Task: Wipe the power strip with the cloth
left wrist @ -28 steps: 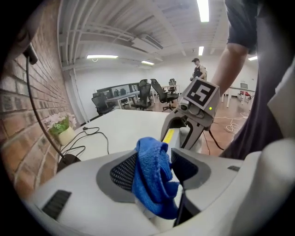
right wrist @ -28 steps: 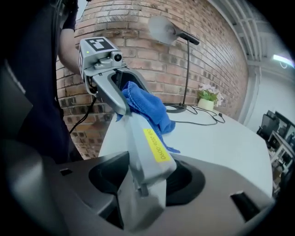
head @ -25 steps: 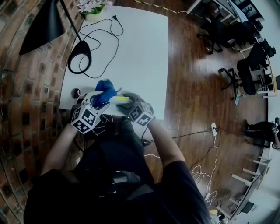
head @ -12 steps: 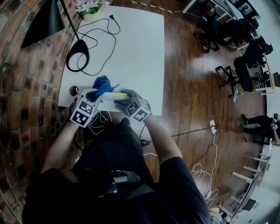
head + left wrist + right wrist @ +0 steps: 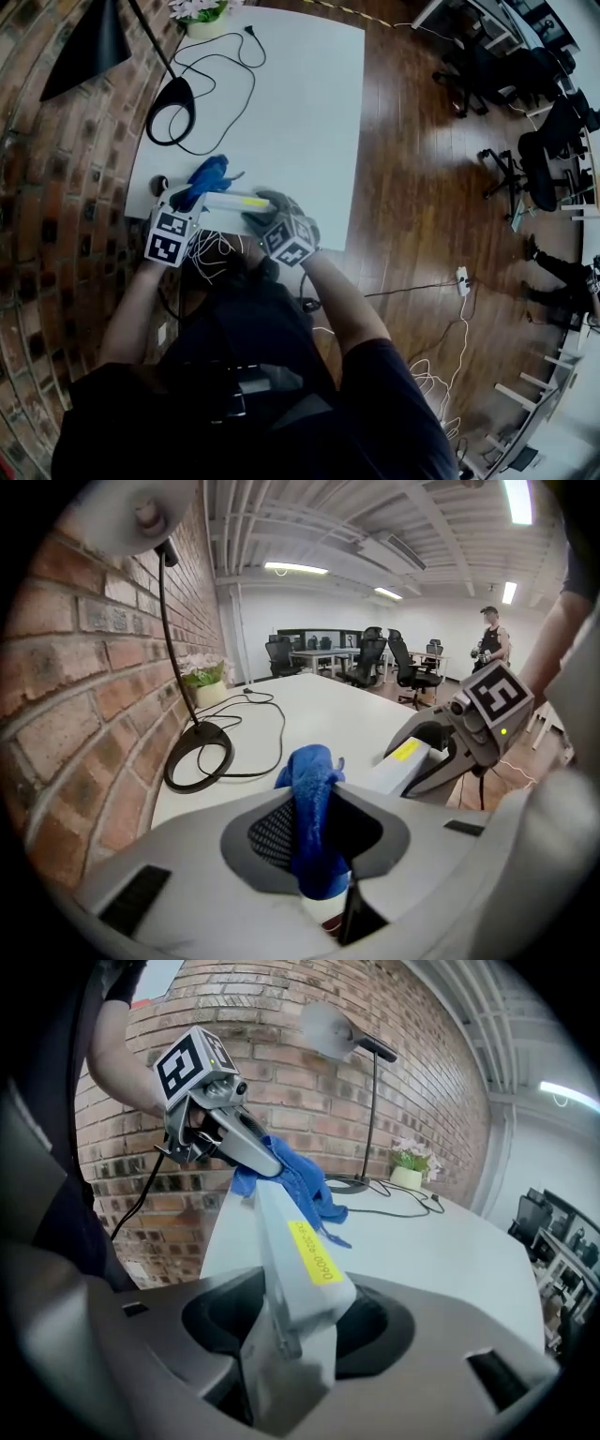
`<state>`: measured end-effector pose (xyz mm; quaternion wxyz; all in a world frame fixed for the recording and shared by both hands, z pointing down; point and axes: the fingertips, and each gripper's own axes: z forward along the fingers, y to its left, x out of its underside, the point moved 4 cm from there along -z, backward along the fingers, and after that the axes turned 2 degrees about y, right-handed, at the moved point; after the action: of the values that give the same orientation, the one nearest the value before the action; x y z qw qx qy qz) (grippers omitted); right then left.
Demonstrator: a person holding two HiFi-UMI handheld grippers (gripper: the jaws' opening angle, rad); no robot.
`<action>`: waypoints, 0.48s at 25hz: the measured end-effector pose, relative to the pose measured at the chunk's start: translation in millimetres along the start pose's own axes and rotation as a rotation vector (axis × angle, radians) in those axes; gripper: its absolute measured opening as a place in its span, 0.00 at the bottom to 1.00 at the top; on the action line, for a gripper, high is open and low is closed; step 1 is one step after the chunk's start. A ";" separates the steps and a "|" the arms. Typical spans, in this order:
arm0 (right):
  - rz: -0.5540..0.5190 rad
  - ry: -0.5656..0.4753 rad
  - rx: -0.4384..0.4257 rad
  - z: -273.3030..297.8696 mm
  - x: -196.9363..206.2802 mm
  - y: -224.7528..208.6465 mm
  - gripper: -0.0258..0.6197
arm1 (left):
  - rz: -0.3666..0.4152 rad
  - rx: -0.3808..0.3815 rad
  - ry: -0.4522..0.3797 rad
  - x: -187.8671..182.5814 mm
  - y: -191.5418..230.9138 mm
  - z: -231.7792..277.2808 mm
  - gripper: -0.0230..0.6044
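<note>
**Head view.** Compared with a second ago, the left gripper point(image 5: 192, 195) has slid toward the brick wall point(image 5: 56, 187) and rolled. This has taken the blue cloth point(image 5: 206, 173) out to the left end of the power strip point(image 5: 230, 200). Its jaws have just been closing and now pinch the cloth. The right gripper point(image 5: 255, 208) has kept its place, clamped on the strip's right end. The strip is held along the near edge of the white table point(image 5: 300, 94). Farther back on the table are a black lamp point(image 5: 171, 98) with a round base and a looping black cable point(image 5: 225, 56). At the far edge a pot point(image 5: 202, 26) holds pale flowers point(image 5: 192, 7). To the right is a dark wood floor point(image 5: 412, 187) with office chairs point(image 5: 539, 141).

**Left gripper view.** The jaws stand narrow, with the cloth bunched between them and sticking out past the tips. Just beyond and to the right, the strip runs to the right gripper. The lamp stands by the wall on the left. At the far end of the room there are desks point(image 5: 319, 653) and chairs under ceiling lights point(image 5: 295, 569), and a person point(image 5: 489, 639) stands there.

**Right gripper view.** The jaws stand wide and press on the strip's body, whose yellow label point(image 5: 314, 1252) faces up. The strip runs away to the left gripper, where the cloth drapes against its far end.
</note>
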<state>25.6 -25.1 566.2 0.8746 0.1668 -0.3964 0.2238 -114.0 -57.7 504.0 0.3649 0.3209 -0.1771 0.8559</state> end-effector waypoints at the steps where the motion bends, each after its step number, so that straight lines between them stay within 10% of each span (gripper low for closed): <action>1: 0.000 0.000 -0.006 0.0 0.0 -0.5 0.40 | -0.013 -0.017 -0.002 1.7 2.3 2.0 0.16; 12: -0.005 0.003 -0.025 0.7 -0.2 0.3 0.39 | -0.173 -0.161 0.020 17.4 28.6 -0.9 0.17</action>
<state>24.9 -25.2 566.5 0.8777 0.1567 -0.3976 0.2169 -144.7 -67.5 513.2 0.4638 0.2963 -0.2132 0.8072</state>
